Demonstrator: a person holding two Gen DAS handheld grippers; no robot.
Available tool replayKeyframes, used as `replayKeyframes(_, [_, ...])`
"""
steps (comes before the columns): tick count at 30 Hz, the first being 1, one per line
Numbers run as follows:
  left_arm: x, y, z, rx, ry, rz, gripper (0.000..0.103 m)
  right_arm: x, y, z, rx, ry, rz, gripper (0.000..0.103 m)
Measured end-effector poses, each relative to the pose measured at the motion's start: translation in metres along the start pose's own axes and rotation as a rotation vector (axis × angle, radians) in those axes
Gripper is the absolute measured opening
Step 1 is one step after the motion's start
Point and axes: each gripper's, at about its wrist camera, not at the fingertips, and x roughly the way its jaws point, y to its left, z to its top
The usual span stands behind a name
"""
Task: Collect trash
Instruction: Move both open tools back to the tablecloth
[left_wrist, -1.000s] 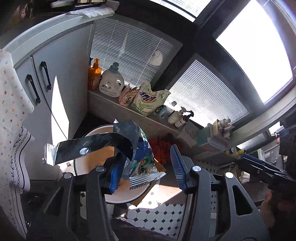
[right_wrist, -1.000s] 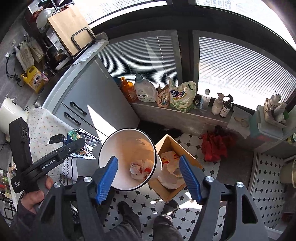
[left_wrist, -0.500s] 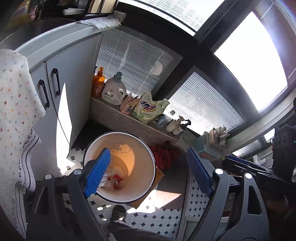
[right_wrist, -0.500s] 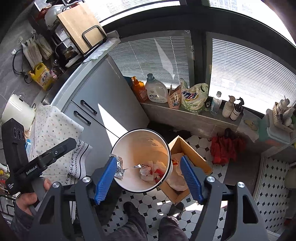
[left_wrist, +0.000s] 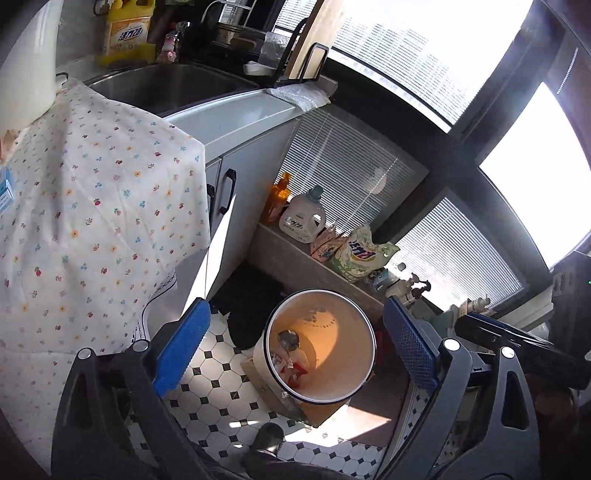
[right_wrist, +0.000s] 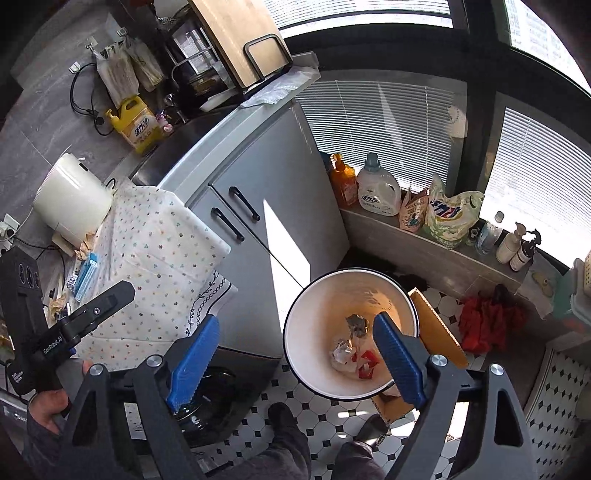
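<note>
Both jaws just opened empty; wrapper (left_wrist: 289, 339) now in bin (left_wrist: 364, 325)

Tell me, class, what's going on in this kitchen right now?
A person holding a gripper in each hand is collecting trash. Both the left gripper and the right gripper are open and hold nothing; their jaws have just been opening. A crumpled foil wrapper and other scraps lie in the white bin on the tiled floor. More litter remains on the counter by the floral cloth.
</note>
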Motion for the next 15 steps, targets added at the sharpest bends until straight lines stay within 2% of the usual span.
replayKeyframes(4, [-0.032, 0.041, 0.001, -0.053, -0.044, 0.070, 0.097, 0.012, 0.046, 0.008, -0.055, -0.002, 0.046, 0.095])
replayKeyframes(15, [-0.114, 0.164, -0.008, -0.222, -0.142, 0.242, 0.097, 0.053, 0.169, 0.014, -0.198, 0.048, 0.162, 0.095])
